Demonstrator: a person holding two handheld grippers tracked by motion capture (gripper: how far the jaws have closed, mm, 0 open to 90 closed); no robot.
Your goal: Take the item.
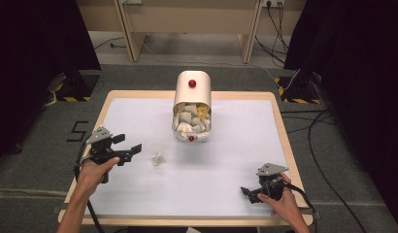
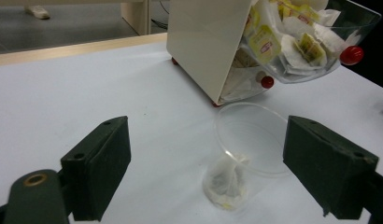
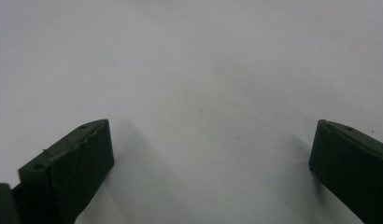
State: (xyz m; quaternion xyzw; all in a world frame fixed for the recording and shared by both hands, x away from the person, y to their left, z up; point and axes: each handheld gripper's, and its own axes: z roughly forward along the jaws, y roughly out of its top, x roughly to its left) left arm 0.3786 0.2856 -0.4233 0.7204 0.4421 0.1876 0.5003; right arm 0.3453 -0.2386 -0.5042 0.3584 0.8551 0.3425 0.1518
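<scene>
A clear plastic cup (image 1: pixel 156 151) (image 2: pixel 248 135) stands on the white table top with one tea bag (image 1: pixel 158 158) (image 2: pixel 227 179) in its bottom. Behind it stands a cream dispenser box (image 1: pixel 192 92) (image 2: pixel 203 42) with red knobs; its clear front bin (image 1: pixel 191 124) (image 2: pixel 301 42) is packed with tea bags. My left gripper (image 1: pixel 129 143) (image 2: pixel 206 126) is open just left of the cup, jaws pointed at it without touching it. My right gripper (image 1: pixel 249 193) (image 3: pixel 212 128) rests open near the front right corner, nothing between its jaws.
The white mat (image 1: pixel 236 145) covers a wooden-edged table (image 1: pixel 279 126). Dark curtains hang at both sides, cables lie on the floor to the right, and table legs stand beyond the far edge.
</scene>
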